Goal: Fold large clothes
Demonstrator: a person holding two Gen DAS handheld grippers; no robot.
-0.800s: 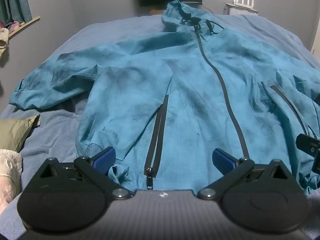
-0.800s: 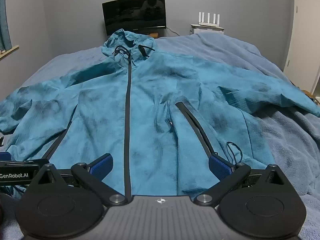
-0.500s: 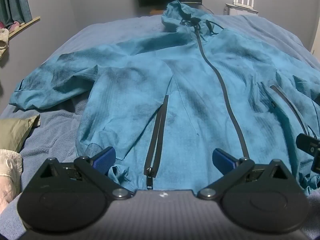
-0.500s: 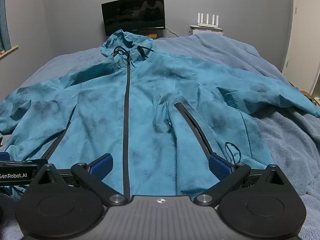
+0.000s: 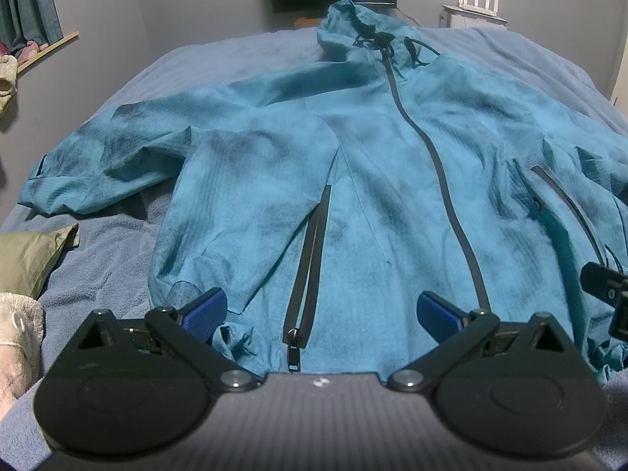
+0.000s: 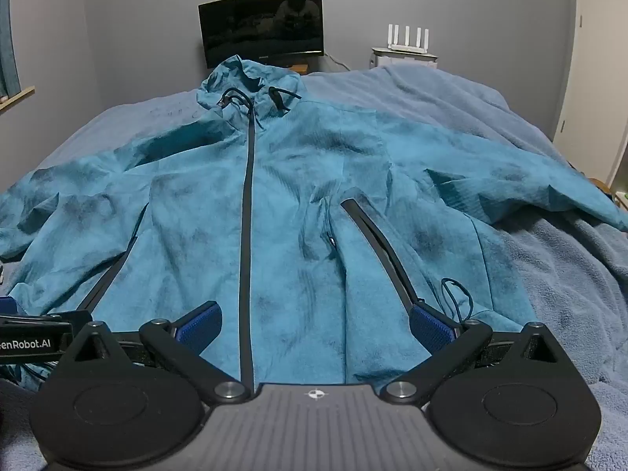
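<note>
A teal hooded jacket (image 5: pixel 392 204) lies face up and zipped on the blue bed (image 5: pixel 243 55), hood at the far end and sleeves spread to both sides. It also shows in the right wrist view (image 6: pixel 298 212). My left gripper (image 5: pixel 321 310) is open and empty, over the hem near the left pocket zipper (image 5: pixel 310 267). My right gripper (image 6: pixel 314 324) is open and empty, over the hem between the centre zipper (image 6: pixel 247 235) and the right pocket zipper (image 6: pixel 376 243). Each gripper shows at the edge of the other's view.
A dark monitor (image 6: pixel 263 27) and a white router (image 6: pixel 406 45) stand against the far wall. An olive pillow (image 5: pixel 27 259) and a fluffy cream item (image 5: pixel 15 337) lie at the bed's left edge. A white door (image 6: pixel 596 78) is at the right.
The right wrist view has crept slightly forward over the hem. The left gripper and the jacket have not visibly moved.
</note>
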